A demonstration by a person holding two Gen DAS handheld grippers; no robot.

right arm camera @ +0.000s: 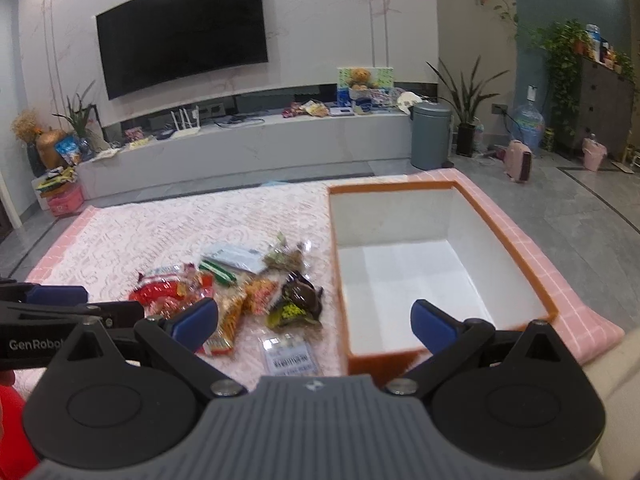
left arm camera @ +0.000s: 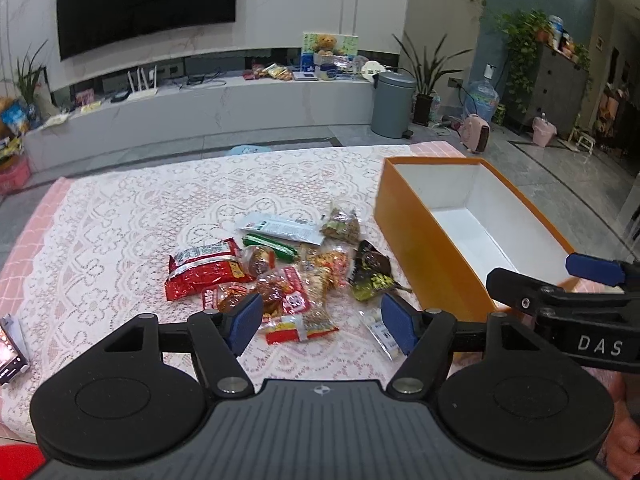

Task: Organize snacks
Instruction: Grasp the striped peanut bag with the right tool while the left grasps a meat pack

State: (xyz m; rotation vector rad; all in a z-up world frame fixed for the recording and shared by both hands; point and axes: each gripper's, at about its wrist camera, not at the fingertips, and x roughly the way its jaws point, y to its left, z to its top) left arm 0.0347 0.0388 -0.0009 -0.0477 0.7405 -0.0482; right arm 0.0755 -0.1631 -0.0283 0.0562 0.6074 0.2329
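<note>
**Snack pile on lace cloth, orange box standing open beside it**

A white lace tablecloth (left arm camera: 132,216) over pink checked fabric covers the table. Behind it, from left to right, the room shows a potted plant, a dark wall-mounted television (left arm camera: 146,0) above a long pale media bench (left arm camera: 224,108) carrying a router and assorted packets, a grey pedal bin (left arm camera: 392,104), another tall plant, a blue water jug (left arm camera: 484,100) and a dark cabinet on a grey tiled floor. At the far left edge of the table lies a phone (left arm camera: 12,350) with its screen lit.

The snacks (left arm camera: 288,276) sit in a loose heap near the middle of the cloth: a red foil bag (left arm camera: 204,270) on the left, then small clear-wrapped pieces, a green-and-white stick, a flat white sachet, and a dark brown and green packet (left arm camera: 370,270) on the right, just beside the box.

The orange box (left arm camera: 424,256) stands to the right of the heap, lidless; its white interior (right arm camera: 408,276) holds nothing visible.

The left gripper (left arm camera: 322,320) hovers over the near edge of the heap, jaws spread wide and holding nothing. The right gripper (right arm camera: 316,322) hangs near the box's near-left corner, jaws likewise wide and empty.
</note>
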